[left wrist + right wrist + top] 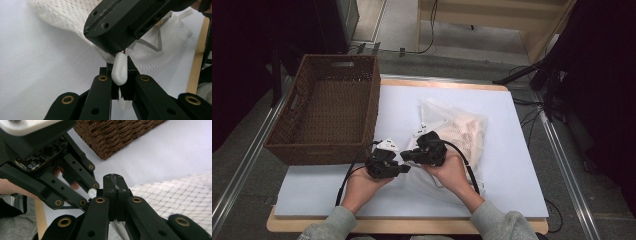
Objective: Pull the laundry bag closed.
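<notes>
A pale lavender-white rectangular table top with a light wooden edge is seen from above. On its left part a dark brown woven wicker basket with cut-out handles is set; nothing can be made out inside it. A white mesh laundry bag with pale contents is laid at the middle of the table, right of the basket and apart from it. At the bag's near edge the left gripper and the right gripper are held tip to tip, just beside each other. A small white plastic zipper pull of the bag is clamped in the closed jaws of the left gripper. The right gripper's jaws are pressed fully together on the bag's edge beside that pull. No readable writing is seen.
</notes>
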`<state>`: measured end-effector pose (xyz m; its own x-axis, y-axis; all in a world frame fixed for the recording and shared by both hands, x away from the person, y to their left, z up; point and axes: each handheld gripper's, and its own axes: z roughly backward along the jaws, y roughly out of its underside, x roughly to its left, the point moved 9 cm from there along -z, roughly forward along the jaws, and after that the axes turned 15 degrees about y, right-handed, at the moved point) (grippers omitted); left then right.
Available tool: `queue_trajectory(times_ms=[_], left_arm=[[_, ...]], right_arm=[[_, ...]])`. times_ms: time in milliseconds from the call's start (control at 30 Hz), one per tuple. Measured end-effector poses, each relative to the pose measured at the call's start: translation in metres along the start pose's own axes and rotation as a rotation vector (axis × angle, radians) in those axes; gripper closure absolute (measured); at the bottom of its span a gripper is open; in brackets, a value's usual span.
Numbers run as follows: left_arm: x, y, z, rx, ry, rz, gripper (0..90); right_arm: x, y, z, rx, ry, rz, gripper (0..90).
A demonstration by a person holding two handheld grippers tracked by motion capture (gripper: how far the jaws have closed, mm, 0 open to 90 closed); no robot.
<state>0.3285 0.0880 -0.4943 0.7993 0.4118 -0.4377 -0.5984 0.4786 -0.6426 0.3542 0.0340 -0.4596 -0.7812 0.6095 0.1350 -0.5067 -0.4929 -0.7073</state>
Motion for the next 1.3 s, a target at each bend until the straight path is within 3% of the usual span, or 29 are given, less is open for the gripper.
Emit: queue_trajectory(times_ms=[433, 567, 633, 800, 933, 1033, 1300], left_arm=[[0.003, 0.001, 0.002, 0.001, -0.024, 0.004, 87.5], [-0.006, -0.004, 0.002, -0.025, 0.019, -0.044, 87.6], [-0.009, -0.005, 0.001, -0.02, 0.016, -0.06, 87.6], [-0.004, -0.001, 0.002, -0.001, -0.005, -0.02, 87.7], [0.003, 0.002, 0.004, -0.001, -0.008, 0.026, 87.7], [0.003, 0.002, 0.005, -0.001, -0.004, 0.026, 87.6], [0.003, 0.001, 0.007, -0.008, -0.002, 0.029, 87.6]], right_arm=[[0.003, 0.004, 0.003, 0.007, -0.019, 0.018, 90.0], [0.002, 0.002, 0.002, -0.005, -0.021, 0.003, 90.0], [0.003, 0.003, 0.001, -0.002, -0.02, 0.007, 90.0], [0.0, 0.005, 0.008, -0.018, 0.007, 0.0, 90.0], [0.0, 0.008, 0.01, -0.009, -0.001, 0.007, 90.0], [0.003, 0.009, 0.01, -0.01, 0.011, 0.027, 90.0], [-0.007, 0.014, 0.027, -0.021, 0.031, 0.012, 86.1]])
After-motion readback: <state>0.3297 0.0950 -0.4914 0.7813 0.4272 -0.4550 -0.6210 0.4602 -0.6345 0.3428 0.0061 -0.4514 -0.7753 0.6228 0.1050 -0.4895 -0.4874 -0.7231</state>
